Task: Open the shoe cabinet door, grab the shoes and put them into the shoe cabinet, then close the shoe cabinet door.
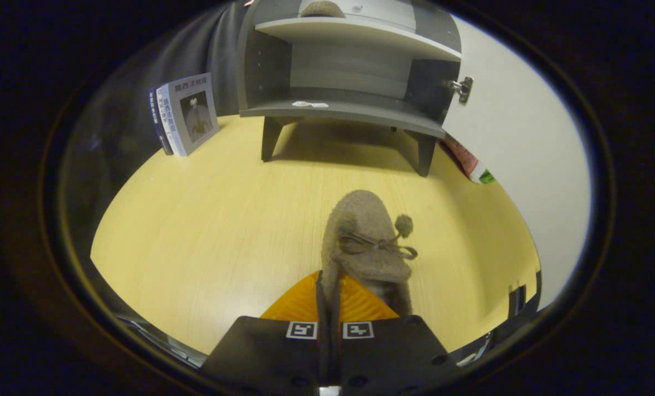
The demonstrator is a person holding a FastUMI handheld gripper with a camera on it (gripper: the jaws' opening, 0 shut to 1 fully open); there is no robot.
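At the upper left of the frame, a small stack of books (186,114) stands upright on a pale yellow wooden tabletop (206,231), leaning back against the dark booth wall, just left of the cabinet.

Upper centre holds the shoe cabinet (349,71), a grey unit on short dark legs. Its inside is open to view, with a lower shelf and an upper shelf. A small white scrap (310,104) lies on the lower shelf near its front edge. On the upper shelf, at the very top of the frame, sits a rounded brown shape (322,9) (possibly another shoe, but too little of it shows to be sure).

At lower centre, the gripper (329,297) rises from the bottom of the frame with its two fingers drawn close together, pinching the heel edge of a fuzzy grey-brown shoe (363,236). The shoe points away towards the cabinet, has a thin bow and a small pompom on top, and is well short of the cabinet, over the open tabletop.

To the right, the cabinet's white door (520,165) stands swung open, filling much of the right side, with a metal hinge (460,88) at its upper inner edge. A red and green packet (470,164) peeks out at floor level between the door and the cabinet's right leg.
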